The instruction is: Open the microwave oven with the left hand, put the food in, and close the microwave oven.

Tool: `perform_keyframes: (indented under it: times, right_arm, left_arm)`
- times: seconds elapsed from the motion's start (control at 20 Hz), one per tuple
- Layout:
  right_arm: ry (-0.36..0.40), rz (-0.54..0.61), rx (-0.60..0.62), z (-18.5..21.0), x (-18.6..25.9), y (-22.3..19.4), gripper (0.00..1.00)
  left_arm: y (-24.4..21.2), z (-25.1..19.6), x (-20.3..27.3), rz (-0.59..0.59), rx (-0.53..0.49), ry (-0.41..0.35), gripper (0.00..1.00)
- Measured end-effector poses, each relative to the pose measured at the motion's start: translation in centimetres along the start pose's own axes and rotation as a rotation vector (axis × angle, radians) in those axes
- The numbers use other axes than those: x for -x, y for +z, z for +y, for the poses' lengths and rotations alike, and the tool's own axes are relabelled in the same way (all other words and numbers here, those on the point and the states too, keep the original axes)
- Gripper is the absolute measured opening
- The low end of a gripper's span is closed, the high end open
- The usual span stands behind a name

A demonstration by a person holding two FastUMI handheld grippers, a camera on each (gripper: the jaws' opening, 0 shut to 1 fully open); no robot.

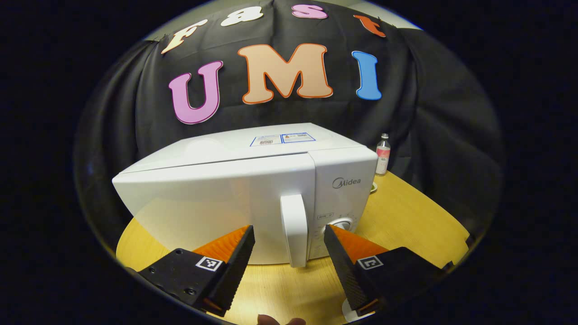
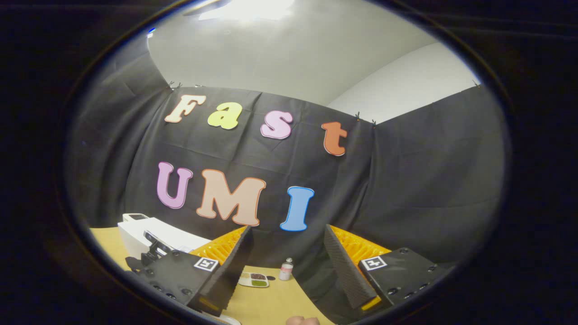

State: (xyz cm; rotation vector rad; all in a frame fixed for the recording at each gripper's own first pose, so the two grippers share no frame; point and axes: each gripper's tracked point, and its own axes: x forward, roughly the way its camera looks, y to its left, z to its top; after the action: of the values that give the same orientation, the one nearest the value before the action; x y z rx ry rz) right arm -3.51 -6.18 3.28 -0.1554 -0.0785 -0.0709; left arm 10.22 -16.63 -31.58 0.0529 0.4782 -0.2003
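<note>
The left gripper point(image 1: 289, 239) hung with jaws apart, straddling the handle point(image 1: 294, 228) at 6 o'clock on the closed microwave point(image 1: 216, 198), clearly lined up to pull. The right gripper point(image 2: 286, 246), also apart, waited above the food tray point(image 2: 254, 280).

Cloth-walled recording booth point(image 2: 406, 180), wooden table point(image 1: 406, 212)

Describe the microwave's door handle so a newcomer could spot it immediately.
Start at the big white box-shaped microwave oven on the yellow wooden table. On its front, where the closed door meets the control panel, stands the upright white plastic bar handle. Unlike the round dial beside it, it is tall, plain and projecting.
</note>
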Motion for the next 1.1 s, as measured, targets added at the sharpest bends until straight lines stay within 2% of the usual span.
perform_keyframes:
  times: [0.15, 0.25, 0.3, 0.35, 0.4, 0.45, 0.65, 0.75, 1.1]
  right_arm:
    - [0.002, 0.015, -0.002, 0.0, 0.2, -0.3, 0.98]
    - [0.001, 0.016, 0.001, -0.1, 0.1, -0.2, 0.96]
    - [0.004, 0.018, -0.002, 0.0, -0.1, -0.3, 0.96]
    - [0.006, 0.019, -0.007, 0.1, -0.1, -0.3, 0.96]
    - [0.009, 0.02, -0.011, 0.2, 0.0, -0.3, 0.97]
    - [0.01, 0.021, -0.011, 0.2, 0.0, -0.3, 0.96]
    - [0.009, 0.018, -0.013, 0.0, 0.1, -0.2, 0.98]
    - [0.013, 0.023, -0.021, 0.1, 0.2, -0.3, 0.96]
    - [0.037, 0.028, -0.024, 0.8, 0.3, -0.3, 0.96]
  left_arm:
    - [-0.1, -0.3, -0.3, 0.011, 0.014, -0.013, 0.89]
    - [0.1, -0.5, -0.4, 0.011, 0.004, -0.019, 0.82]
    - [0.2, -0.6, -0.5, 0.014, -0.004, -0.019, 0.7]
    - [-0.1, -0.7, -0.7, 0.028, -0.012, -0.025, 0.62]
    - [-0.3, -1.3, 0.2, 0.048, -0.021, -0.033, 0.36]
    - [-0.4, -1.0, -0.5, 0.052, -0.025, -0.034, 0.24]
    - [-0.4, -1.0, -0.6, 0.039, 0.012, -0.051, 0.19]
    - [-0.3, -1.1, -0.7, 0.04, -0.029, -0.057, 0.16]
    - [-0.4, -1.2, -0.6, 0.053, -0.037, -0.088, 0.09]
